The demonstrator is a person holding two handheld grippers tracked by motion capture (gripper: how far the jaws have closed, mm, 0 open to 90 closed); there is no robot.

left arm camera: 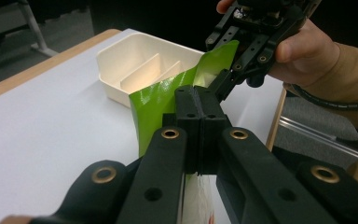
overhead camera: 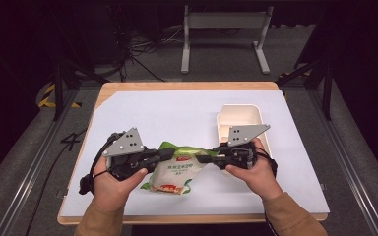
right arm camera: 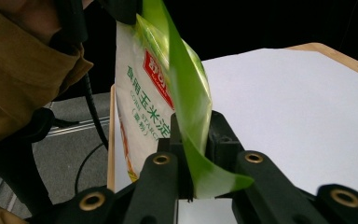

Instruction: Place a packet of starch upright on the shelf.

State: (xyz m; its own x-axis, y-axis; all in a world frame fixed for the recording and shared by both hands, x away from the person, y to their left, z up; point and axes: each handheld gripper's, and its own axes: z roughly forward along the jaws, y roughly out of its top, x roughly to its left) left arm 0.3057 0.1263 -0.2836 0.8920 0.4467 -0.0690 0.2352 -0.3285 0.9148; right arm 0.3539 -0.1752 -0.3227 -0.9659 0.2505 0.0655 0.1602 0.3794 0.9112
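Gripping the corn starch bag's (overhead camera: 173,169) green top beside the divided tray (overhead camera: 240,119), left claw (overhead camera: 163,154) and right claw (overhead camera: 203,158) stand clamped shut, seemingly ready to pull apart.

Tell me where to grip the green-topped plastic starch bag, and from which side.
Grip the green-topped plastic starch bag by its flat green top strip, one tool from each end: the left tool and right tool already pinch it there. The strip is thin; the body bulges.

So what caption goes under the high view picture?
Two grippers, left and right, pinch a green bag beside a tray.
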